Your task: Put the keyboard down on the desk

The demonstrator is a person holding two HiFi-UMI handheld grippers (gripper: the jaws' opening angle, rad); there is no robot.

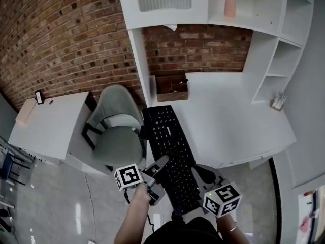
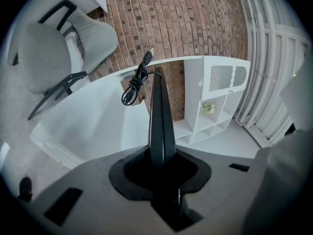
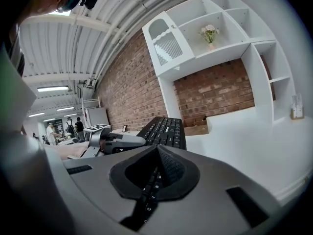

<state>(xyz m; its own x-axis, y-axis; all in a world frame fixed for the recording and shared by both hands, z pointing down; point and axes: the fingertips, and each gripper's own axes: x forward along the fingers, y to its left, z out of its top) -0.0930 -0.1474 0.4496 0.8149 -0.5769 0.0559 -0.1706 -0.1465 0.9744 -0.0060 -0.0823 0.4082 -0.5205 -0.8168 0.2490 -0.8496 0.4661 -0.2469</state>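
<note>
A black keyboard [image 1: 170,151] hangs lengthwise over the front edge of the white desk [image 1: 238,121], its far end over the desk top. My left gripper [image 1: 160,163] is shut on its left long edge near the close end. My right gripper [image 1: 200,173] is shut on the right edge. In the left gripper view the keyboard [image 2: 160,116] stands edge-on between the jaws of that gripper [image 2: 161,173], with its coiled cable [image 2: 134,86] dangling at the far end. In the right gripper view the keys [image 3: 164,129] run out from the gripper [image 3: 156,173] toward the desk [image 3: 254,146].
A grey office chair [image 1: 119,128] stands left of the keyboard, by a white side table [image 1: 51,123]. A brown box [image 1: 171,87] sits at the desk's back against the brick wall. White shelves [image 1: 279,60] rise on the right, with a small holder [image 1: 278,101] below them.
</note>
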